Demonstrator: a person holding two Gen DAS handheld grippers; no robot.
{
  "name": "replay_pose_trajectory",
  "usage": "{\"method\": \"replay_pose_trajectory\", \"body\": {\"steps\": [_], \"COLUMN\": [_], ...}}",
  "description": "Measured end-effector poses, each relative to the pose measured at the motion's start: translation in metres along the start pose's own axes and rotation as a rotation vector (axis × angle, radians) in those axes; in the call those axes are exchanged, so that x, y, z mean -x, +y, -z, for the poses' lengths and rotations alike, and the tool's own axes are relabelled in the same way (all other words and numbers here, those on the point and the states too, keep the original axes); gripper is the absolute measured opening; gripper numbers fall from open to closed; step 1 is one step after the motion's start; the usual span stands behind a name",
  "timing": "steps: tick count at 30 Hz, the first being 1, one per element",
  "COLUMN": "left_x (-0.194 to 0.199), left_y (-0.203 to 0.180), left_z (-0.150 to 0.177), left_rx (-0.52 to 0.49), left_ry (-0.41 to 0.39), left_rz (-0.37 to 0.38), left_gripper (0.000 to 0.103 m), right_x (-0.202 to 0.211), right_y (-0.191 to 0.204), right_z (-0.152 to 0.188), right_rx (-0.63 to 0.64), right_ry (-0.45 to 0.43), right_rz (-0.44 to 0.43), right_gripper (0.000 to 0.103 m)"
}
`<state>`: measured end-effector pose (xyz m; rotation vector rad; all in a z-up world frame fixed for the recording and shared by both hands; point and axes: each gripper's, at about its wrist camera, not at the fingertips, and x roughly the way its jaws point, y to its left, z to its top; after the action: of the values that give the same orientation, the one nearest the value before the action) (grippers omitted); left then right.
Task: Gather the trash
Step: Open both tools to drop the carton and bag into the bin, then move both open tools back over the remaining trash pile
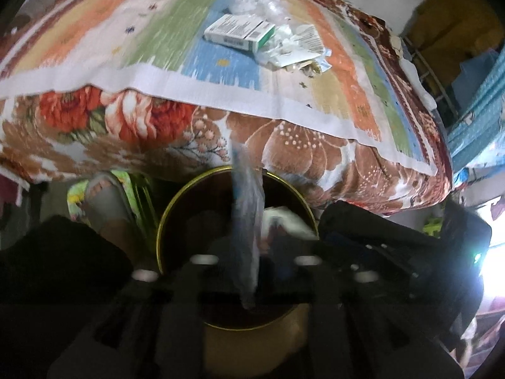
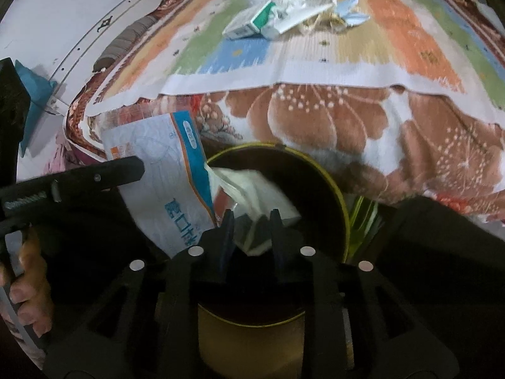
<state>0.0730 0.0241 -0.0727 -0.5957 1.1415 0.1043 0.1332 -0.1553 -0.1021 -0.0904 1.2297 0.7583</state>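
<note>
Both claws hang over the gold-rimmed bin (image 2: 342,221). The left claw (image 1: 249,262) and the right claw (image 2: 251,221) stand part open, gripping nothing. The blue-and-white packet (image 2: 164,189) lies edge-on between the left fingers at the bin's 9 o'clock; white wrappers (image 2: 252,189) sit inside.

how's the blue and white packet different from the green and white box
The packet is a flat, flexible pouch; the box is a rigid carton. The packet hangs at the bin's rim beside the left gripper; the box lies on the mat among other litter. Both are printed packaging.
</note>
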Motion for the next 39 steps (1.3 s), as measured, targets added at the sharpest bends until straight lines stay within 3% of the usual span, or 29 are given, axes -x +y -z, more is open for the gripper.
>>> {"method": "replay_pose_trajectory", "body": {"steps": [9, 12, 24, 27, 29, 32, 39], "left_x": [0.013, 0.020, 0.039, 0.043, 0.047, 0.051, 0.054], "left_y": [0.003, 0.006, 0.011, 0.011, 0.011, 0.014, 0.019], "left_z": [-0.007, -0.013, -0.031, -0.037, -0.041, -0.049, -0.066], "left_rx": [0.013, 0.025, 0.050, 0.062, 0.071, 0.098, 0.150], "left_ry": [-0.052, -0.074, -0.157, -0.179, -0.210, -0.247, -0.249], "left_rz": [-0.005, -0.001, 0.021, 0.029, 0.017, -0.029, -0.005], "left_gripper": [0.047, 0.052, 0.075, 0.084, 0.096, 0.097, 0.097], "right_x": [0.008, 0.014, 0.042, 0.048, 0.051, 0.056, 0.061], "right_y": [-0.004, -0.009, -0.013, -0.009, -0.006, -0.005, -0.006], "right_z": [-0.005, -0.009, -0.035, -0.043, -0.048, -0.057, -0.075], "right_rx": [-0.006, -0.022, 0.002, 0.031, 0.054, 0.056, 0.075], "right_ry": [-0.034, -0.054, -0.150, -0.171, -0.186, -0.212, -0.221], "right_rz": [0.027, 0.015, 0.046, 0.058, 0.076, 0.078, 0.096], "right_gripper": [0.042, 0.051, 0.066, 0.075, 0.082, 0.094, 0.094]}}
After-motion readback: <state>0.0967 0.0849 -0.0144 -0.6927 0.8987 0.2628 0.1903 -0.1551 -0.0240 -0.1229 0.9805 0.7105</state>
